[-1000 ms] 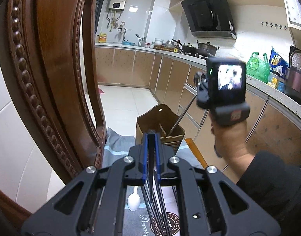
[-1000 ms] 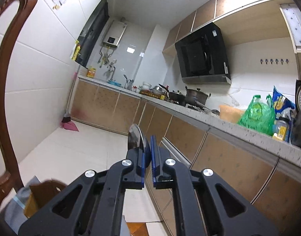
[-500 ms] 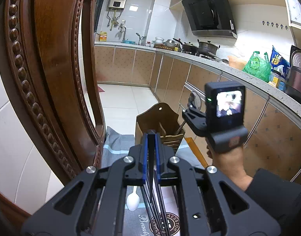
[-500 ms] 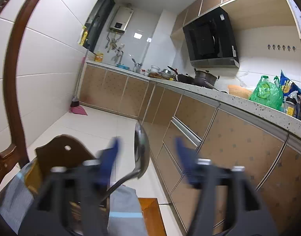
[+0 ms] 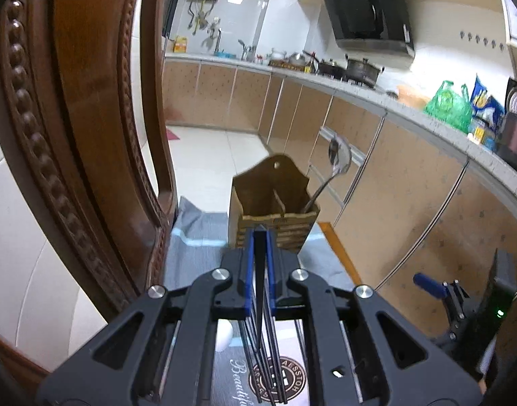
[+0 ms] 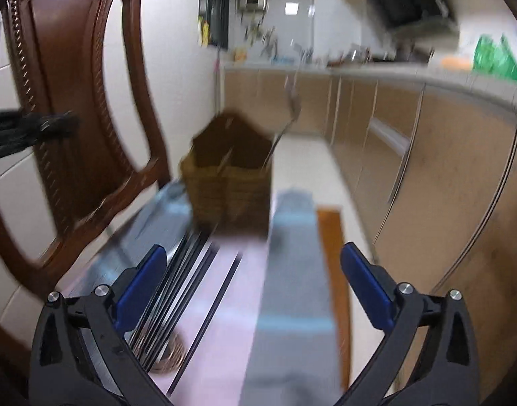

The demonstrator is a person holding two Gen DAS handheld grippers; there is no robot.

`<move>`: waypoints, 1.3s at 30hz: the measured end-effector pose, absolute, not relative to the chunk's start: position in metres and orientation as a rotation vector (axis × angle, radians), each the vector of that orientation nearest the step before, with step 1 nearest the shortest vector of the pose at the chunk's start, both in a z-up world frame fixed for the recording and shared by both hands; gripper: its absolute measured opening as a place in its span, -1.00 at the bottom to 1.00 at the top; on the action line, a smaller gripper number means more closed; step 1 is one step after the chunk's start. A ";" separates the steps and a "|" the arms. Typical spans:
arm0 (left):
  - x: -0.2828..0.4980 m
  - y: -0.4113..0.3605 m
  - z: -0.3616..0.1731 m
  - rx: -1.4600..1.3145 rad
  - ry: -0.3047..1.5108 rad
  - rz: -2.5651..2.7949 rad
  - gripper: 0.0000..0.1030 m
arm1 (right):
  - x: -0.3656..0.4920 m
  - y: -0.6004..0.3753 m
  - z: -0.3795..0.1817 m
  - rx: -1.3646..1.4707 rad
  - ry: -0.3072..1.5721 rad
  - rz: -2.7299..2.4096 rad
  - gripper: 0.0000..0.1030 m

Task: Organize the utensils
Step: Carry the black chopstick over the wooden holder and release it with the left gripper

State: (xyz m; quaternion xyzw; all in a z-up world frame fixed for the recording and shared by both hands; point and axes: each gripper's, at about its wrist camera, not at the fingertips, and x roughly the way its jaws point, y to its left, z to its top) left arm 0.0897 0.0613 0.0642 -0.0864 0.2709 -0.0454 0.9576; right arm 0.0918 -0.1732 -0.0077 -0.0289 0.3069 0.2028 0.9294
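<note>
A wooden utensil holder (image 5: 272, 203) (image 6: 231, 186) stands at the far end of the table. A metal spoon (image 5: 339, 155) (image 6: 292, 101) leans in its right compartment, bowl up. My right gripper (image 6: 253, 250) hovers over the mat on the near side of the holder; its jaws are opening wide and nothing is between them. One blue finger (image 5: 427, 284) shows at the left wrist view's lower right. My left gripper (image 5: 260, 237) is shut on a thin black chopstick, pointing at the holder. More black chopsticks (image 6: 190, 270) lie on the mat.
A carved wooden chair back (image 5: 72, 101) (image 6: 72, 67) rises close on the left. A small white spoon (image 5: 223, 336) lies under the left gripper. A grey cloth (image 6: 292, 270) covers the table up to its wooden right edge (image 6: 329, 253). Kitchen cabinets run along the right.
The right gripper let go of the metal spoon, which now rests in the holder. Its jaws spread wide, and it drew back and down. The left gripper stayed put.
</note>
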 end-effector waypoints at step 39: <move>0.276 0.062 0.122 -0.253 0.503 0.064 -0.87 | 0.138 -0.232 -0.015 0.185 0.664 0.449 0.94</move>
